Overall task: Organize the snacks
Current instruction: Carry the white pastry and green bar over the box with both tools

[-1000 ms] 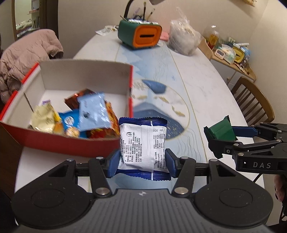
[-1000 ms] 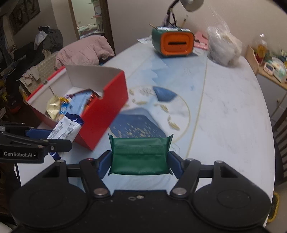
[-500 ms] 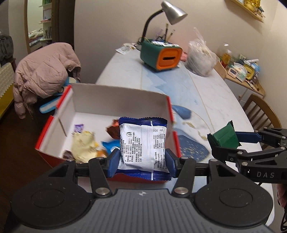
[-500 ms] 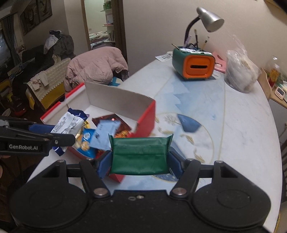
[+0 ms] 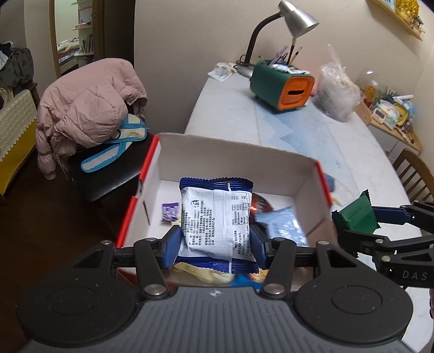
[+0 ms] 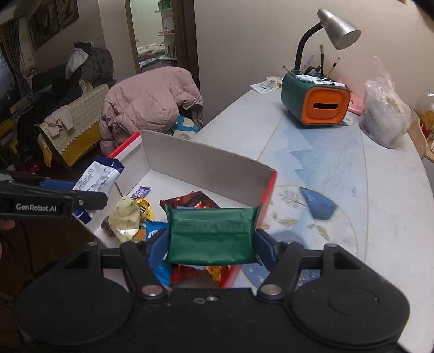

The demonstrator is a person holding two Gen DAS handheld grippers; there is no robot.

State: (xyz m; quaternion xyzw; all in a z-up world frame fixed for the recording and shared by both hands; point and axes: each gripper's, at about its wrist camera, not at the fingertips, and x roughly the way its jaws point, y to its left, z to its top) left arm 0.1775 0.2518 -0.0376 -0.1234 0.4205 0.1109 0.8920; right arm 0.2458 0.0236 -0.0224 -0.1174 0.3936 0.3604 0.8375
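Note:
A red box (image 5: 233,160) with a white inside stands at the table's near left edge and holds several snack packets. My left gripper (image 5: 215,240) is shut on a blue-and-white snack packet (image 5: 217,217) and holds it above the box's open top. My right gripper (image 6: 210,244) is shut on a green packet (image 6: 211,233), above the box's near right corner. The green packet also shows in the left wrist view (image 5: 355,216), just right of the box. The left gripper's packet shows in the right wrist view (image 6: 99,176), over the box's left wall.
A green-and-orange organizer (image 6: 314,104) with a desk lamp (image 6: 339,25) stands at the table's far end, beside a clear plastic bag (image 6: 385,116). A chair with a pink jacket (image 5: 89,108) stands left of the table. A wooden chair (image 5: 412,173) is at the right.
Both grippers have moved forward and up with their packets, from in front of the box to above its opening. The box sits closer and lower in both views.

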